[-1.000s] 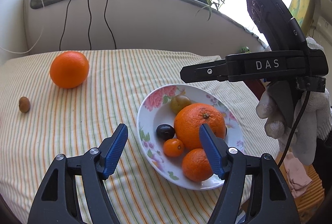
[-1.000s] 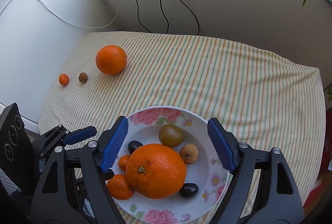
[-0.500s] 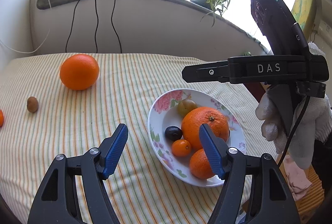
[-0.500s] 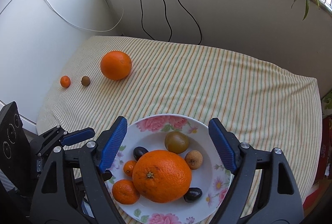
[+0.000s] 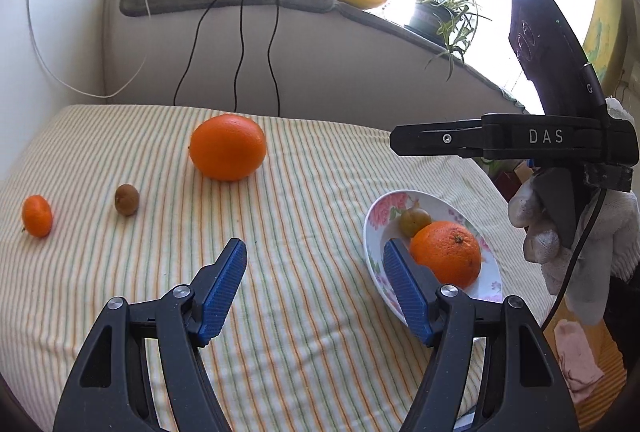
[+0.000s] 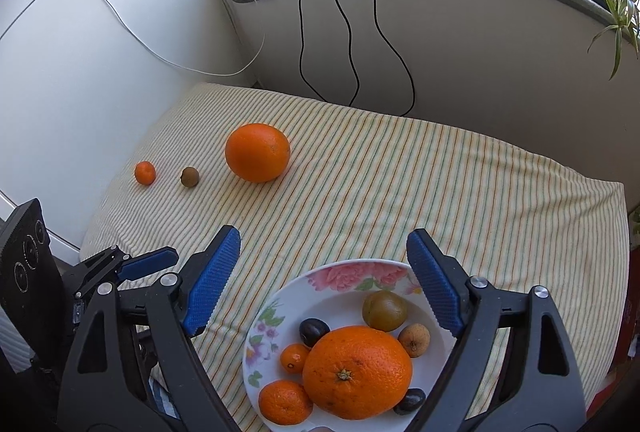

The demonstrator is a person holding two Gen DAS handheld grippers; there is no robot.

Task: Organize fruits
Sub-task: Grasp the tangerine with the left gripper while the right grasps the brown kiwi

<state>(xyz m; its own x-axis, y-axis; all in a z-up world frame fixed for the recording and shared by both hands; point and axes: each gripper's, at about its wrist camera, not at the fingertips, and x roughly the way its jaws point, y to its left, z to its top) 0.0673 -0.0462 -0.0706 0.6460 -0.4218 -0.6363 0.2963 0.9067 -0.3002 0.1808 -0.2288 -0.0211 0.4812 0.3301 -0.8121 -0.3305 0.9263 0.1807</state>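
Both views have swung left along the striped tablecloth (image 6: pixel 420 183) toward the wall (image 6: pixel 100 71).

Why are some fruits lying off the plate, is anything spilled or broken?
Nothing looks spilled or damaged. Three fruits sit loose on the striped cloth, apart from the plate: a big orange, a small brown fruit and a small orange fruit. The other fruits are piled in the plate.

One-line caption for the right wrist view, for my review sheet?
Open right gripper hovers over a floral plate of mixed fruit; a large orange, small brown fruit and mandarin lie on the striped cloth.
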